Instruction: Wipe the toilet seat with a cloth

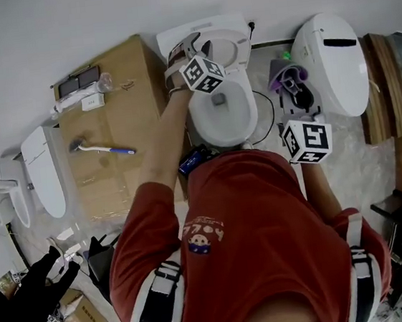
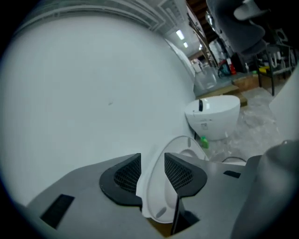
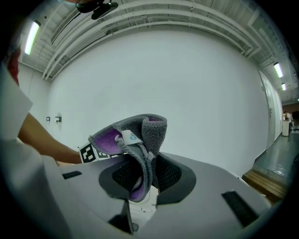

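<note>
1. Head view: two tongs are in frame.
   - The left tongs are up at the raised toilet seat of the middle toilet.
   - The right tongs sit lower, between that toilet and a second toilet whose lid is down.
   - One cloth, grey and purple, is in the right tongs, apart from the toilet seat.
   - One brush lies on one cardboard box, left of the middle toilet.
2. Left gripper view: the left tongs stand apart. The white edge of the upright toilet seat sits between the two pads and is not squeezed. One other toilet stands behind, by the wall.
3. Right gripper view: the right tongs are closed on the one cloth. The folded bunch sticks up above the pads, purple inside, with one white tag showing.
</note>
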`<state>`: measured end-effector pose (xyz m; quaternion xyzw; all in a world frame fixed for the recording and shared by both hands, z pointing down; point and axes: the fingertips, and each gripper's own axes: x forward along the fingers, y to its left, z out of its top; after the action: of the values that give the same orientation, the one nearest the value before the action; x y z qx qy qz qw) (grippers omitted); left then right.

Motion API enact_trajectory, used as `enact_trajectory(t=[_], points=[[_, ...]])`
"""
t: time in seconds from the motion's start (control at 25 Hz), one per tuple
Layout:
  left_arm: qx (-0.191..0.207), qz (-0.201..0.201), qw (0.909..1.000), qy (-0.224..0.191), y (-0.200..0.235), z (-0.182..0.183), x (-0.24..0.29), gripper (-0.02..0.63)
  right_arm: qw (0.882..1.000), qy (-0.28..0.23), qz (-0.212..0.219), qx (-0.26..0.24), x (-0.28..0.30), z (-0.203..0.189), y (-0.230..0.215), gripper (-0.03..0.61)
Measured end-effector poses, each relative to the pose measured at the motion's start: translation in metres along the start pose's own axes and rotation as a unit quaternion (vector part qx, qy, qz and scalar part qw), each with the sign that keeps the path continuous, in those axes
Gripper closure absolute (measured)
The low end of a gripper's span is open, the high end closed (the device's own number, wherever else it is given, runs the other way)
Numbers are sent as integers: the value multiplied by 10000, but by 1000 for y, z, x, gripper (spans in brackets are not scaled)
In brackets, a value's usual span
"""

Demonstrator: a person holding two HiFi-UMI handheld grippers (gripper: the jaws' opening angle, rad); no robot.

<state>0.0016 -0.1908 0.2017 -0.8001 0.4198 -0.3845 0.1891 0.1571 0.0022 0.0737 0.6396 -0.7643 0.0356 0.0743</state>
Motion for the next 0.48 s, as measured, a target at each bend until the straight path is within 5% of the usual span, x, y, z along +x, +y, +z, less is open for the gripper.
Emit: enact_trajectory(t=[0.2, 0.48], points=[[1311, -75, 9908, 319, -3, -12, 40, 451, 9991, 117, -396, 139, -14, -7, -19, 498], [1893, -395, 9770, 894, -14, -43, 71, 468, 9949, 259, -951, 217, -45, -18, -49, 497]])
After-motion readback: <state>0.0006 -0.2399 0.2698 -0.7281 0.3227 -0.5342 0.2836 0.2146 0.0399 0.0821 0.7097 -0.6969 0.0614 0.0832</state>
